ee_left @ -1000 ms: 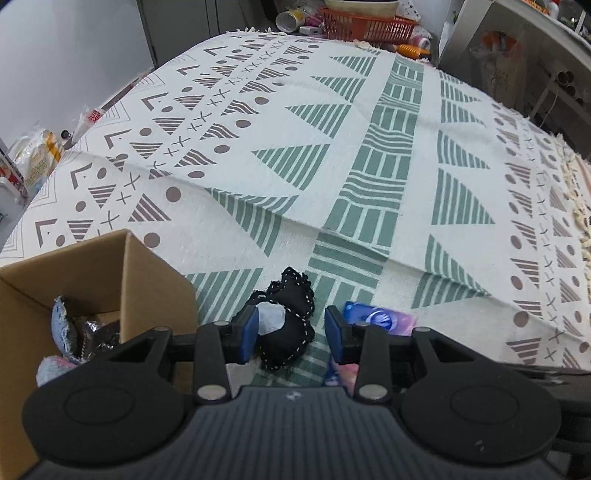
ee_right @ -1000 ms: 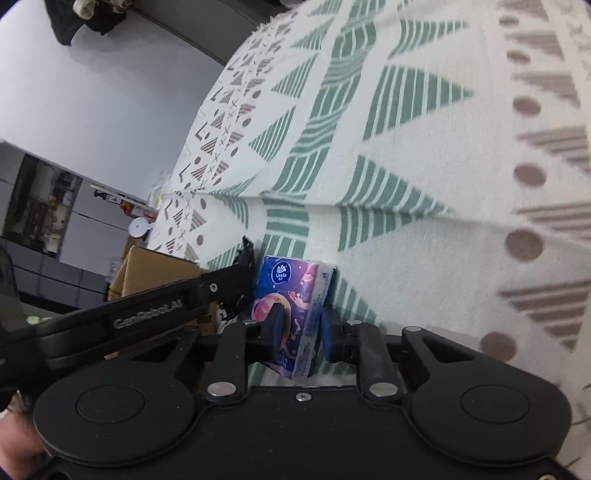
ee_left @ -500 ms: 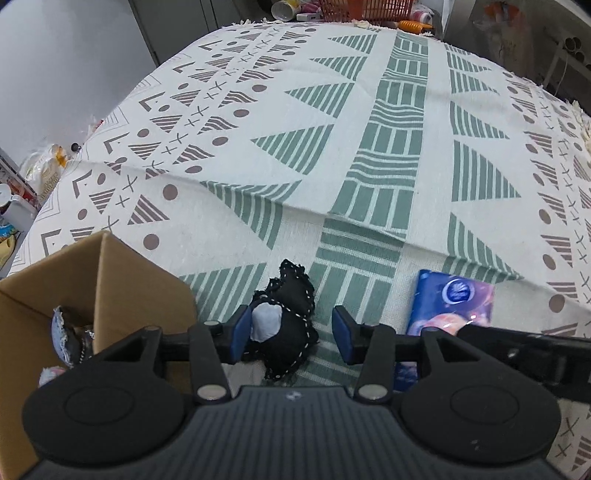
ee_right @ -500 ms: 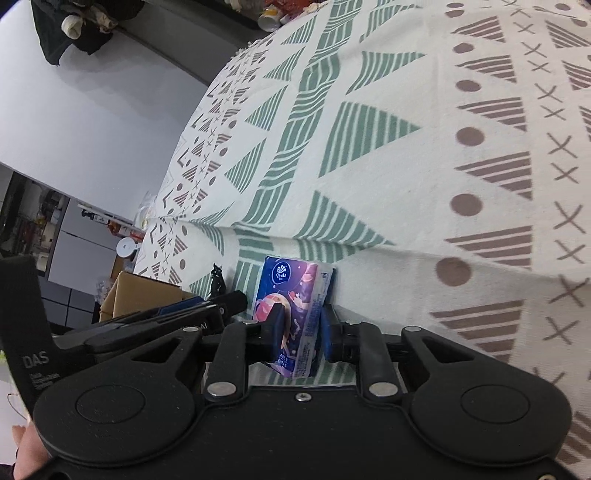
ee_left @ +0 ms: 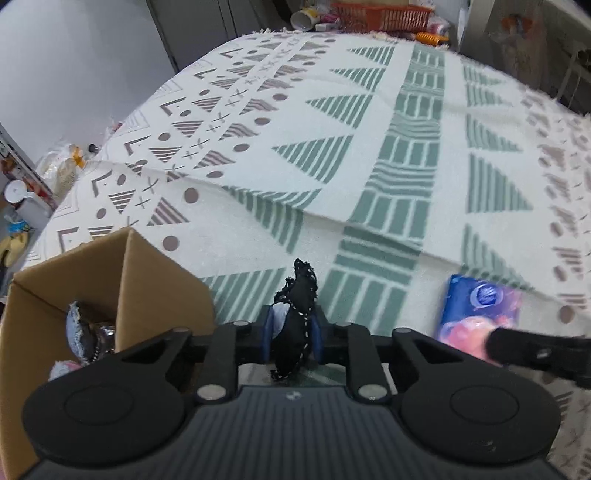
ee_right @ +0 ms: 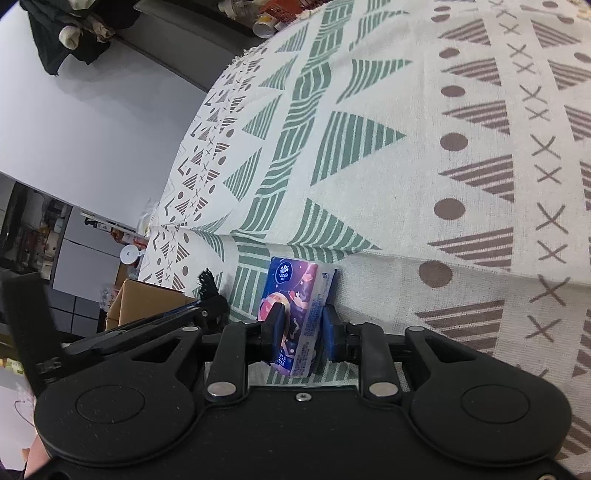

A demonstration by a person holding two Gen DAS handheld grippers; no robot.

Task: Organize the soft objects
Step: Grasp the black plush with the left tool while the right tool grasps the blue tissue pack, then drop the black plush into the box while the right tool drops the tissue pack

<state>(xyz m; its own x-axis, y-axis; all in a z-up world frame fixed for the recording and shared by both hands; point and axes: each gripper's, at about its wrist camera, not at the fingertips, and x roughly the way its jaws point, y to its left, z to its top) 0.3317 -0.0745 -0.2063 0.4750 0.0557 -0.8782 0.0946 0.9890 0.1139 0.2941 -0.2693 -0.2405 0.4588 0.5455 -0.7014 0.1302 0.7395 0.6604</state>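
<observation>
Black pouch (ee_left: 294, 317): soft, black with white-stitched edging, pinched upright between the blue pads (ee_left: 266, 334) of the left gripper (ee_left: 291, 334); lower end hanging just over the cloth, contact with the cloth not clear.
Left gripper: clenched on the black pouch, just right of the box.
Tissue pack (ee_right: 295, 314): blue and purple, "Vinda" mark on top, lying on the patterned cloth (ee_right: 424, 155), right of the pouch and well clear of the box.
Right gripper (ee_right: 300, 330): pads pressed to both long sides of the tissue pack; pack apparently not yet lifted from the cloth.
Cardboard box (ee_left: 110, 280): open, flaps up, at near-left corner of the cloth.
Box contents: denim-blue fabric piece (ee_left: 74, 325), something dark and shiny beside it, a pale pink bit at the bottom edge; rest hidden by the box wall.
Done, by judgement: several soft items already boxed.
Left, by judgement: pouch and tissue pack both gripped, neither in the box; no other loose soft items seen on the cloth.
Surroundings: orange basket (ee_left: 380, 14) and clutter beyond the far edge.
</observation>
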